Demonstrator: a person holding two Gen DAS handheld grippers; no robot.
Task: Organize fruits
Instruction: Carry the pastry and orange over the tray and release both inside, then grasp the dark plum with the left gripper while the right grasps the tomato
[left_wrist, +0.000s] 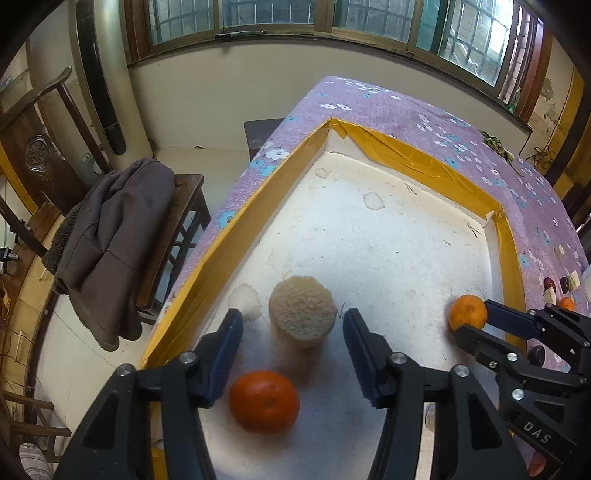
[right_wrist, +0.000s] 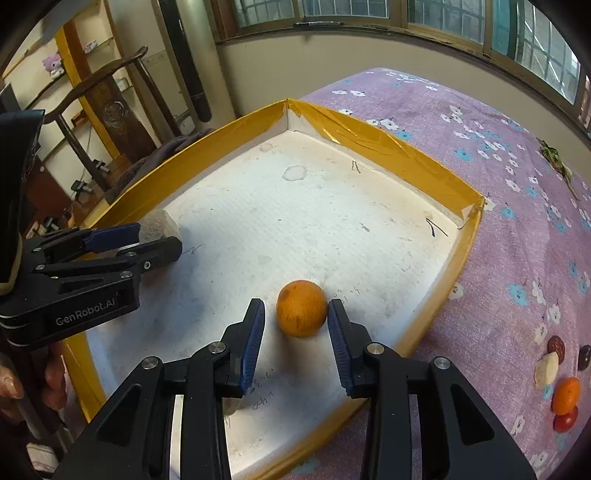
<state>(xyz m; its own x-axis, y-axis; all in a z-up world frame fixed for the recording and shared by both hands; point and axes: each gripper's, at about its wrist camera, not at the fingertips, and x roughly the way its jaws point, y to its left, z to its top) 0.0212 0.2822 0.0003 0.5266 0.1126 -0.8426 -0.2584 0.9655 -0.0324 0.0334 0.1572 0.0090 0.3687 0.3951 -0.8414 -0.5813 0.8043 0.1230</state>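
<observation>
On the purple floral cloth (right_wrist: 517, 236), white tray (right_wrist: 436, 184), yellow-taped rim. Inside: beige fuzzy fruit (left_wrist: 301, 312) and orange (left_wrist: 264, 400), both loose between the spread left gripper (left_wrist: 291, 352); paler orange (right_wrist: 301, 314) at 5 o'clock, right gripper (right_wrist: 295, 341) slightly parted, barely touching. Several fruits (right_wrist: 565, 397) remain outside, 4 o'clock.

Barred windows (left_wrist: 280, 14), wooden chair (left_wrist: 44, 155)

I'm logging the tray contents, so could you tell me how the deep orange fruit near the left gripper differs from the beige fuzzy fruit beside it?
The orange fruit is smooth, glossy and round; the beige fuzzy fruit is pale, rough-textured and stubby, showing a flattish face. The orange fruit lies nearer the left-wrist camera, the beige one beyond it. Both rest free on the tray's white floor, ungripped.
</observation>
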